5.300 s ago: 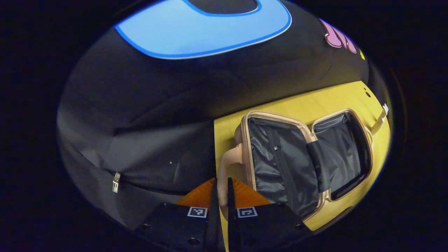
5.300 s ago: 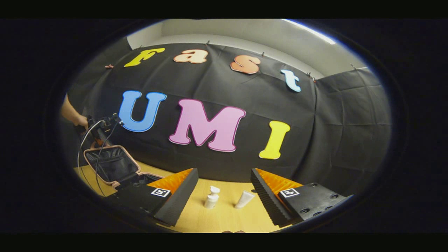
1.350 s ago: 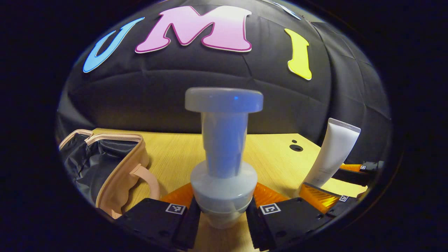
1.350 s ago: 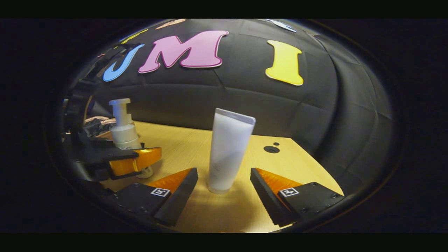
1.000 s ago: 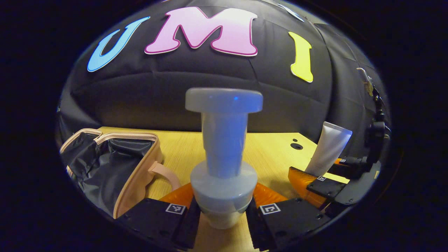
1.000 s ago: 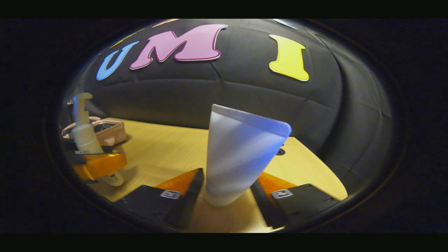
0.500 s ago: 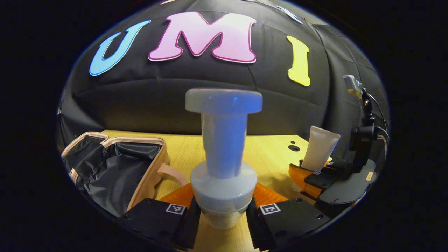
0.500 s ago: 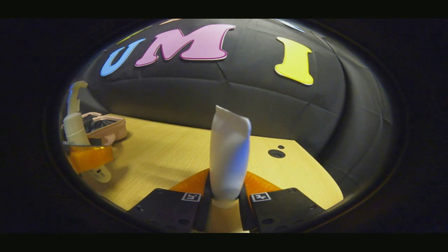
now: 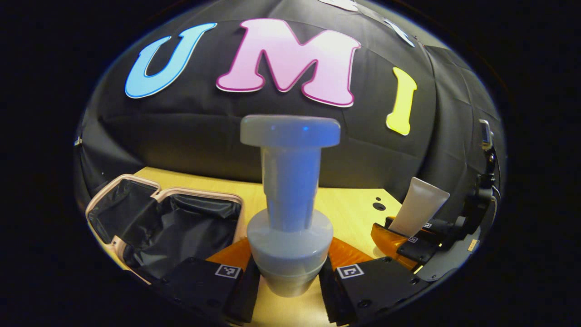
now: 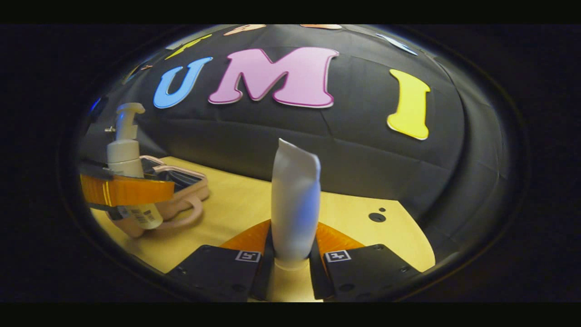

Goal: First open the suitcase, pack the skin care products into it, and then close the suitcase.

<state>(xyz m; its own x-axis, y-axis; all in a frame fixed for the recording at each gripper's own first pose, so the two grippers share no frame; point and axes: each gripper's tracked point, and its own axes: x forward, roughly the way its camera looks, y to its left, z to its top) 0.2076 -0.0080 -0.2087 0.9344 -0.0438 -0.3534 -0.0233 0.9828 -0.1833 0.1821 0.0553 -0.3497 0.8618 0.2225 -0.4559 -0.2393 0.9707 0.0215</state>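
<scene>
A white pump bottle (image 9: 289, 190) stands upright between the fingers of my left gripper (image 9: 289, 274), which is shut on its body. In the right gripper view the same pump bottle (image 10: 123, 154) hangs above the table at the left. My right gripper (image 10: 292, 256) is shut on a white tube (image 10: 294, 200), held upright; the tube (image 9: 420, 206) also shows at the right of the left gripper view. The pink suitcase (image 9: 136, 186) lies open on the wooden table (image 9: 349, 206), its dark lining exposed, just left of the pump bottle.
The table (image 10: 227, 204) has a round cable hole (image 10: 376, 217) near its back right corner. The black cloth wall rises right behind the table. A person's other hand-held rig with cables (image 9: 483, 190) is at the far right of the left gripper view.
Both grippers have lifted their products off the table. The left one has carried the pump bottle toward the open suitcase, which now sits closer. The right gripper shut on the tube about half a second ago.
</scene>
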